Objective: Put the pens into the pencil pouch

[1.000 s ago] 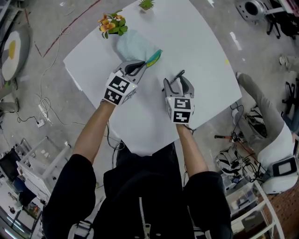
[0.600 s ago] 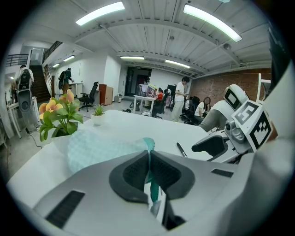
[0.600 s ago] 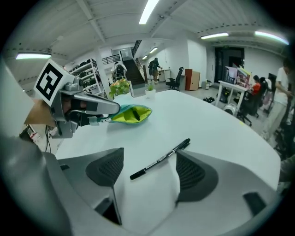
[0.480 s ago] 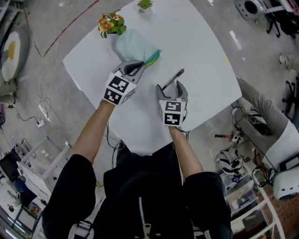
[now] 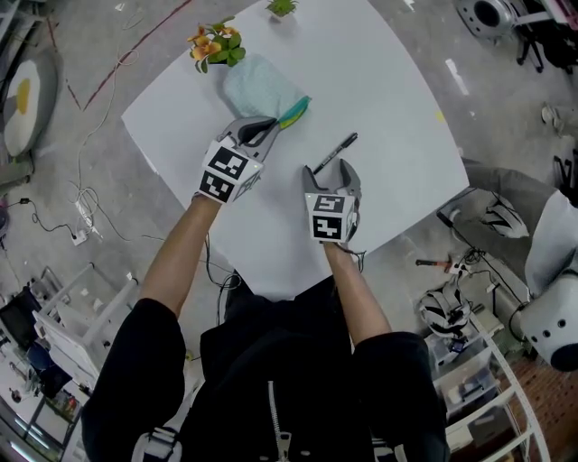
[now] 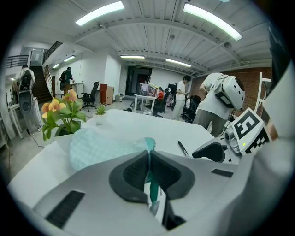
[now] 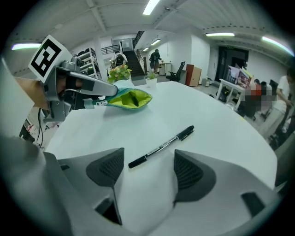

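One black pen (image 5: 336, 151) lying slantwise near the middle of the white table (image 5: 397, 81), print on its barrel too small to read. One pale-teal pouch (image 5: 257, 86) towards the far left edge, mouth open, yellow-green lining showing. Two grippers: left gripper (image 5: 269, 128) clamped tight on the pouch's teal rim; right gripper (image 5: 330, 171) spread wide, jaws having just been opening, pen's near end between their tips, touching neither pad. Two plants along the far edge: orange flowers (image 5: 215, 45) just beside the pouch, small green plant (image 5: 283, 8) at the far corner.
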`<state>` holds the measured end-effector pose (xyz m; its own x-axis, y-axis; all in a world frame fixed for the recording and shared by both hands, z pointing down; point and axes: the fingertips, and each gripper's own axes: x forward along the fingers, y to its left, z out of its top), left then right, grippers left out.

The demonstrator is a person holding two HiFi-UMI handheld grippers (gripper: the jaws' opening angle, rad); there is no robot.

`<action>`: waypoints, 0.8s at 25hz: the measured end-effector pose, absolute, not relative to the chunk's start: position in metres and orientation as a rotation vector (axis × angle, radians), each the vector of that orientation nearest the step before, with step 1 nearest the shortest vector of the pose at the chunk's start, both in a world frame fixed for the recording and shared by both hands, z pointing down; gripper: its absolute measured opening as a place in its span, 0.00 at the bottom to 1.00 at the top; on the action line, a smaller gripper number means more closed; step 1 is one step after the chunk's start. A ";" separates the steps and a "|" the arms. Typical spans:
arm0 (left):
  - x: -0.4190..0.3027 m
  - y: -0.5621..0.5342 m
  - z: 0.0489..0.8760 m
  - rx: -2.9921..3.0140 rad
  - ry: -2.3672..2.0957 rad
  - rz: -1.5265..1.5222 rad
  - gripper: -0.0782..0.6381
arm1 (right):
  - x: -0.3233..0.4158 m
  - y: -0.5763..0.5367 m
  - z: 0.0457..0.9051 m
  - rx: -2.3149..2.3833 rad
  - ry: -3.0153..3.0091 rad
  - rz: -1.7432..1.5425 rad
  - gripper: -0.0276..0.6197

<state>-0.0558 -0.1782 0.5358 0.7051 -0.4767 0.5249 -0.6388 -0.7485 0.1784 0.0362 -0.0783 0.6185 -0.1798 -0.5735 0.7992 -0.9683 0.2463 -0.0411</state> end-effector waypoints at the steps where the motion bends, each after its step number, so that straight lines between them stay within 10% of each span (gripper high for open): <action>1: -0.056 -0.178 0.535 2.567 -0.872 0.651 0.16 | 0.037 -0.078 0.619 1.402 -1.848 0.749 0.59; 20: -0.055 -0.178 0.534 2.569 -0.878 0.655 0.16 | 0.070 -0.054 0.616 1.424 -1.825 0.788 0.24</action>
<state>-0.0546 -0.1785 0.5341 0.7016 -0.4808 0.5260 -0.6411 -0.7482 0.1712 0.0699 -0.0540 0.6164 -0.1682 -0.5615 0.8102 -0.9748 0.2170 -0.0519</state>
